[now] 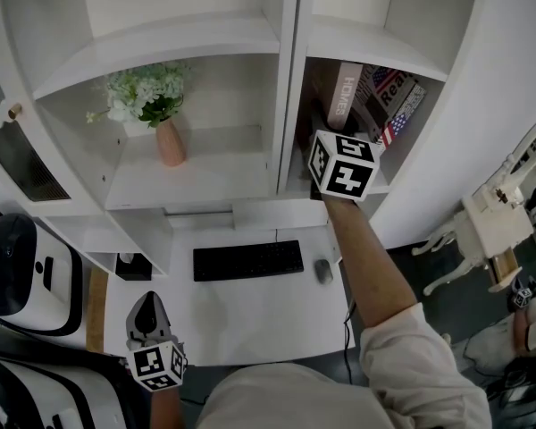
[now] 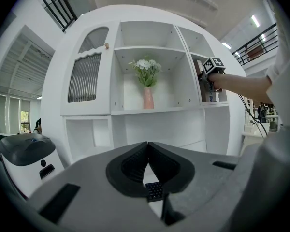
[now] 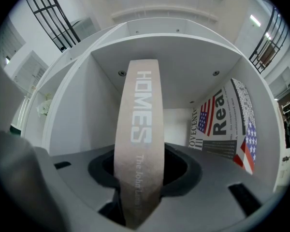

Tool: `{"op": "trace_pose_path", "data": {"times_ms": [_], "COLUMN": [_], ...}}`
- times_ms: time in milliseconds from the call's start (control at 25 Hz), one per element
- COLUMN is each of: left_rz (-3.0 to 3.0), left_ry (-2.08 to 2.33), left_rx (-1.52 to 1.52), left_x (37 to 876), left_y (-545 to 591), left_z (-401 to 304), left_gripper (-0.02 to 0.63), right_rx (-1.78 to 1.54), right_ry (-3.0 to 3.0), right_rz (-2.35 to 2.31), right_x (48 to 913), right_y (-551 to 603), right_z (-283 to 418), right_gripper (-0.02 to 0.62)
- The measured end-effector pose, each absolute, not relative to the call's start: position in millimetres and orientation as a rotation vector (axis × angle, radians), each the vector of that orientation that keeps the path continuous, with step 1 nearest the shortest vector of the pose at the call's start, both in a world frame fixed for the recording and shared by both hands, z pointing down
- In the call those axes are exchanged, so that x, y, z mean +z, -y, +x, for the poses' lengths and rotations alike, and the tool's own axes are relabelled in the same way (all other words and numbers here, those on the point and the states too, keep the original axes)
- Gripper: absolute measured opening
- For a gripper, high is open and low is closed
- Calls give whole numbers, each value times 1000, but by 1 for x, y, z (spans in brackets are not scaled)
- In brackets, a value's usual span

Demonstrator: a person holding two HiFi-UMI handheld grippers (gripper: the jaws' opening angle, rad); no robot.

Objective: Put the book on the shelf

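A tan book [image 3: 137, 129] with "HOMES" on its spine stands upright inside the right shelf compartment [image 1: 378, 186]. My right gripper [image 3: 140, 180] is shut on the lower part of its spine. In the head view the book [image 1: 346, 92] rises above the right gripper [image 1: 326, 137], which reaches into the compartment at arm's length. A second book [image 3: 222, 124] with a flag cover leans against the compartment's right wall, close beside the held one. My left gripper [image 1: 146, 315] hangs low over the desk's left front, shut with nothing in it [image 2: 147, 151].
A pink vase of white flowers [image 1: 168, 141] stands in the middle shelf compartment. On the white desk [image 1: 250, 320] lie a black keyboard [image 1: 247, 260] and a mouse [image 1: 323, 271]. A white machine [image 1: 18, 275] is at left and a white chair [image 1: 482, 231] at right.
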State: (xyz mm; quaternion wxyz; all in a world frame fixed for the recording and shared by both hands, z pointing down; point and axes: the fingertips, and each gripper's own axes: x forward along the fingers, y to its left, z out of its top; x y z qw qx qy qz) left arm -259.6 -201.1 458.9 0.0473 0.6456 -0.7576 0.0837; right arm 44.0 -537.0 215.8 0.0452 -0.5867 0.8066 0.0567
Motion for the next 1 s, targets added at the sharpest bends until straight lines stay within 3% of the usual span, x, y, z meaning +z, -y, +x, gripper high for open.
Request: {"op": "trace_pose_path", "data": {"times_ms": [200, 480, 1000], "left_rz": [1974, 1992, 2049], "left_ry": [2306, 2293, 2258], "left_rx": [252, 247, 230], "left_x": [459, 458, 455], "left_y": [201, 201, 196], "left_z": [-259, -255, -242], "left_gripper": [5, 5, 5], "right_rx": [178, 211, 235], "right_ry": [-2463, -2495, -2511], "right_rz": [-1779, -1748, -1762], "right_x": [214, 206, 203], "right_y": [534, 522, 491], "right_z": [45, 44, 55], "right_gripper": [193, 252, 245]}}
